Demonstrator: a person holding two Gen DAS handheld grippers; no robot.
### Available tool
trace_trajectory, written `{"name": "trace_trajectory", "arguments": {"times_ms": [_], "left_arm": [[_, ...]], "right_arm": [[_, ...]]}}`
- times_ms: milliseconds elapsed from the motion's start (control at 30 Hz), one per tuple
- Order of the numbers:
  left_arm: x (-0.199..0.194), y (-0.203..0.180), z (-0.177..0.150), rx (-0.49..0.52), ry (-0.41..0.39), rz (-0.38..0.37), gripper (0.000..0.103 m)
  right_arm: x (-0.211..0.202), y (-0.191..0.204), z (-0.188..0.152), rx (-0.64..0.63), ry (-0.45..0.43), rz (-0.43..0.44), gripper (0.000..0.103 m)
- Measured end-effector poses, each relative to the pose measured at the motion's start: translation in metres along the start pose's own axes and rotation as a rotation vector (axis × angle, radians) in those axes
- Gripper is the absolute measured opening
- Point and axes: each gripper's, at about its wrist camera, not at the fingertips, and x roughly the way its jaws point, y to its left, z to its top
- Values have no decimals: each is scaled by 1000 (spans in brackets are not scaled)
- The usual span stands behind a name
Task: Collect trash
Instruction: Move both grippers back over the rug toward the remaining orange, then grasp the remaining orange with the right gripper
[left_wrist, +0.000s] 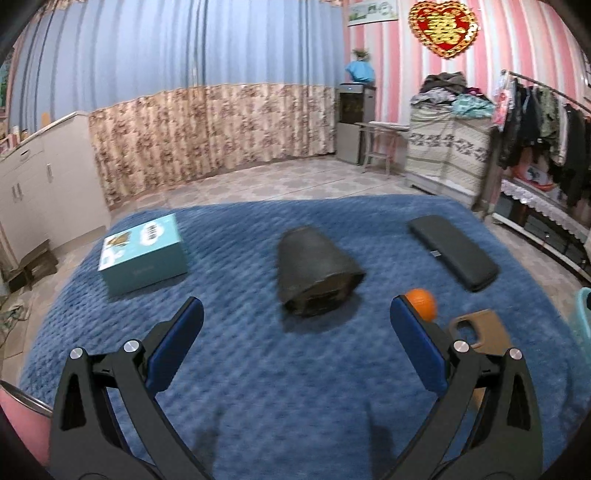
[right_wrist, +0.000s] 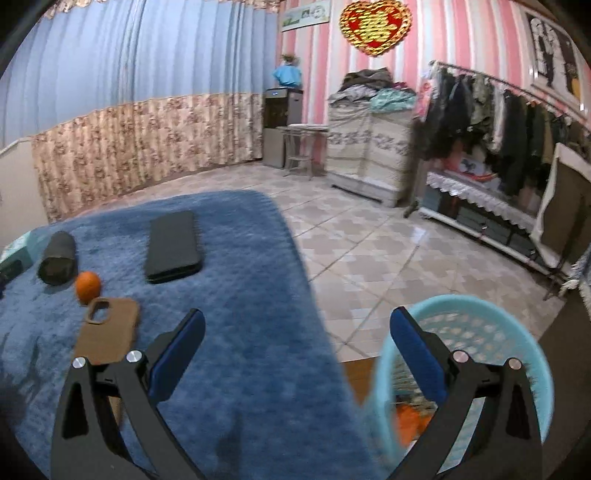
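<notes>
My left gripper (left_wrist: 297, 314) is open and empty above the blue blanket (left_wrist: 258, 369), just in front of a dark crumpled bag (left_wrist: 314, 271). An orange (left_wrist: 423, 301) lies by its right finger, with a brown phone case (left_wrist: 480, 330) beside it. My right gripper (right_wrist: 297, 326) is open and empty over the blanket's right edge, its right finger above a light-blue mesh basket (right_wrist: 480, 332) that holds something orange inside. The right wrist view also shows the orange (right_wrist: 88, 286), the brown phone case (right_wrist: 109, 328) and the dark bag (right_wrist: 57, 262).
A teal box (left_wrist: 144, 254) lies at the blanket's left. A flat black case (left_wrist: 452, 251) lies at the right, also in the right wrist view (right_wrist: 173, 245). Tiled floor (right_wrist: 369, 251), a clothes rack (right_wrist: 498, 122) and a covered cabinet (right_wrist: 369, 147) lie beyond.
</notes>
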Motion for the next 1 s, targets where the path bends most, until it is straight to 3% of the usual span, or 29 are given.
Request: {"name": "trace_trajectory", "arguments": {"times_ms": [167, 400, 600, 800, 900, 1000], "left_arm": [[18, 30, -5, -20, 41, 30, 98], [23, 61, -4, -60, 30, 87, 98], [25, 75, 3, -52, -1, 137, 98], [25, 89, 7, -94, -27, 122, 98], [29, 92, 9, -118, -14, 124, 98], [38, 95, 10, -117, 28, 111, 98]], "right_arm": [[11, 39, -8, -49, 33, 67, 98], [30, 88, -7, -33, 78, 191, 98], [50, 136, 6, -75, 90, 240, 98], [74, 180, 9, -126, 153, 256, 98], [82, 197, 7, -170, 183, 255, 96], [86, 204, 7, -191, 203, 273, 80]]}}
